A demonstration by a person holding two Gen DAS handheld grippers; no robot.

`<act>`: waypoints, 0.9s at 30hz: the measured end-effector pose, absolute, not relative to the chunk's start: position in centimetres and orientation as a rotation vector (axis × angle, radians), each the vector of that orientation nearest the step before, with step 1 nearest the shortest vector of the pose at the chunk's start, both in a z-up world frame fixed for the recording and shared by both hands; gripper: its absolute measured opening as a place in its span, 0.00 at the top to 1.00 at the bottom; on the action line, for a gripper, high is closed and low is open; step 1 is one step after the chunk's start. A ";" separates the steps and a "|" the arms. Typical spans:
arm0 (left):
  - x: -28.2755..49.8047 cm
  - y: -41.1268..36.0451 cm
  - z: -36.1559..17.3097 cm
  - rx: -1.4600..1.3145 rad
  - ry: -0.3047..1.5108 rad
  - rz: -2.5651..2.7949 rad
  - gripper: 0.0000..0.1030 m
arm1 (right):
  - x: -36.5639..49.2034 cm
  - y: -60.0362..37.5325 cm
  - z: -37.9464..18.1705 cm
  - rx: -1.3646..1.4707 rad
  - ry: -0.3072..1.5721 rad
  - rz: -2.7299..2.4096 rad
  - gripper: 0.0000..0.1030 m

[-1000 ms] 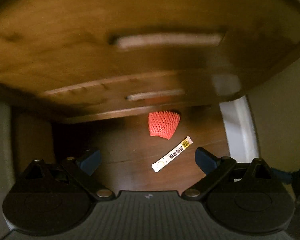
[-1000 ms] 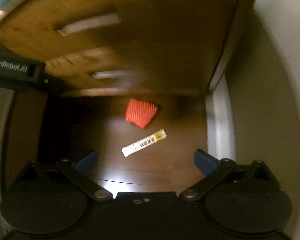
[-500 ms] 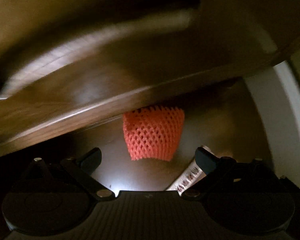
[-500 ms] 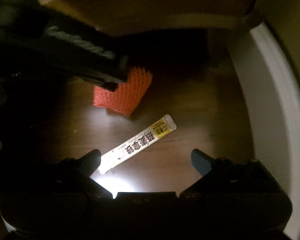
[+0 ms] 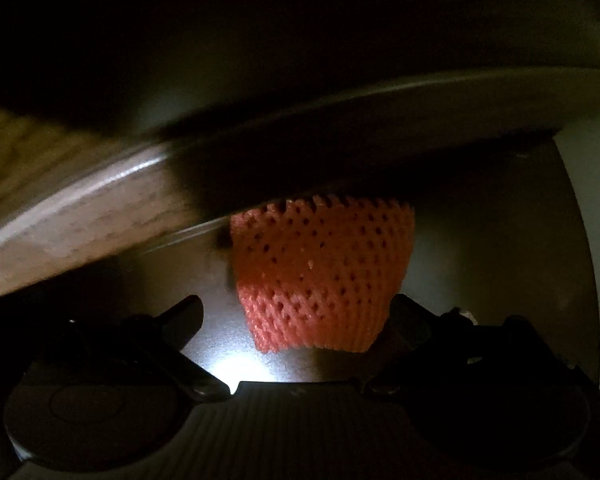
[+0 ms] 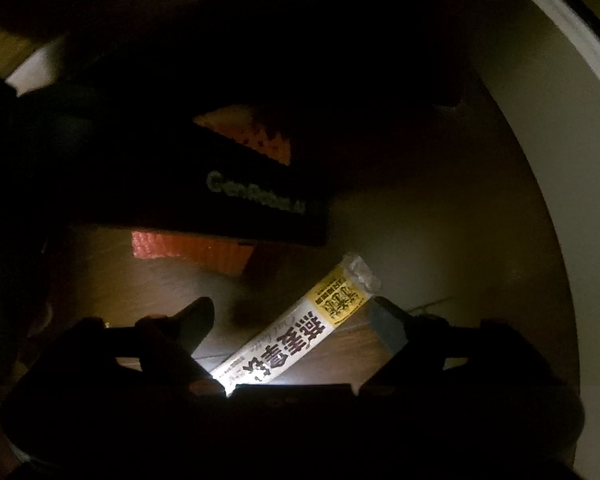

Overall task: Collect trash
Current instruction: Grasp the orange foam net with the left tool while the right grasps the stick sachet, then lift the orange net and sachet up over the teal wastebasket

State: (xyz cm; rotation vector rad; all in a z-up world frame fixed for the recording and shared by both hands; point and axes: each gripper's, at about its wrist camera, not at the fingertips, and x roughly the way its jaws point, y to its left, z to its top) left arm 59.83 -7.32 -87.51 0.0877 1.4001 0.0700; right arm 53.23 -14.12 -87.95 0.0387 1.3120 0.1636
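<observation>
An orange foam fruit net (image 5: 324, 276) lies on the dark wooden floor, partly under the cabinet's bottom edge. My left gripper (image 5: 300, 316) is open, its fingers on either side of the net's near end, close to the floor. A white and yellow stick sachet (image 6: 300, 328) lies on the floor between the fingers of my open right gripper (image 6: 296, 320). In the right wrist view the left gripper's black body (image 6: 180, 184) covers most of the net (image 6: 204, 252).
The wooden cabinet's bottom edge (image 5: 80, 220) hangs low over the floor at the left and across the top. A white baseboard and wall (image 6: 572, 160) run along the right. The scene is dim, with glare on the floor.
Both grippers have moved down and forward to the floor. The net now sits between the left fingers and the sachet between the right fingers. Both stay open.
</observation>
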 end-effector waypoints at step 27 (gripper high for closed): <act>52.2 -5.4 -81.8 -0.009 1.475 0.085 0.75 | 47.6 -17.9 -83.9 -0.171 1.241 0.223 0.80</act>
